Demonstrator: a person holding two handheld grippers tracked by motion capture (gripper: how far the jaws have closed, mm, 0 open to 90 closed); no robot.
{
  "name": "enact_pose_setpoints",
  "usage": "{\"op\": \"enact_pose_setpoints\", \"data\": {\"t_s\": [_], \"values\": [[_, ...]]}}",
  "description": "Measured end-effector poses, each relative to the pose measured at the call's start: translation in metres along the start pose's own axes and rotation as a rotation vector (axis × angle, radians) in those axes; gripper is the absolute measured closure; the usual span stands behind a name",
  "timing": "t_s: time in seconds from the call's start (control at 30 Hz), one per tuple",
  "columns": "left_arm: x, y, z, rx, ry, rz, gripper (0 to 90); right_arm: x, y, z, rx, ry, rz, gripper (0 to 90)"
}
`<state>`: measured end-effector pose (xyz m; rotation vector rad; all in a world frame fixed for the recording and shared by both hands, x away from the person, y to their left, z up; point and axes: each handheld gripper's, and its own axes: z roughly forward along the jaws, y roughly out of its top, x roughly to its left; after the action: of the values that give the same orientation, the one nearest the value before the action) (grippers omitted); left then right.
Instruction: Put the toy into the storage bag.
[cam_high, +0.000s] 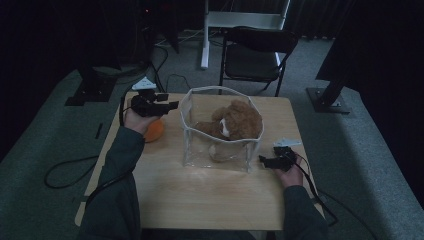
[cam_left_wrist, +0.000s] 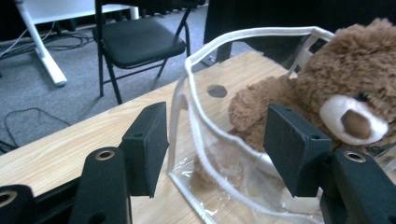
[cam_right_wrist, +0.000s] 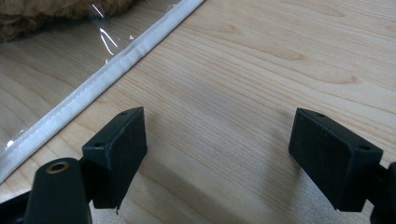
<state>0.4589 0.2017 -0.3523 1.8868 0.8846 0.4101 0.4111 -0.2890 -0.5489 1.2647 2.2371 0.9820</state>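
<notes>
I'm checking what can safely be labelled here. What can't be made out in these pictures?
- Orange thing, high view: mostly hidden by the left hand; what it is stays unclear.
- Teddy bear, left gripper view: cut off by the right edge, its lower body blurred behind the clear bag.
- Clear bag, right gripper view: just a white-edged corner is in frame.
- Dark spot on the table, left gripper view: too small to identify.

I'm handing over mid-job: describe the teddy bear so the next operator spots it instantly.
Find the wooden table, then the clear plastic bag with white piping standing at its middle. The teddy bear lies inside it: brown, fluffy, pale muzzle, unlike the smooth orange ball left of the bag.
</notes>
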Motion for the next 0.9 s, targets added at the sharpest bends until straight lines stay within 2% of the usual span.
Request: {"op": "enact_pose_setpoints", "data": {"t_s": [0.3,0.73,0.9], "values": [[0.01,-0.012,-0.003,0.011,0.021,-0.025,40.3,0.0,0.0,0.0,0.0,0.0,0.0,18.4],[0.018,-0.025,-0.005,0.02,0.04,-0.054,40.1,0.0,0.0,0.0,0.0,0.0,0.0,18.4],[0.022,-0.031,-0.004,0.028,0.06,-0.069,40.1,0.0,0.0,0.0,0.0,0.0,0.0,18.4]]}}
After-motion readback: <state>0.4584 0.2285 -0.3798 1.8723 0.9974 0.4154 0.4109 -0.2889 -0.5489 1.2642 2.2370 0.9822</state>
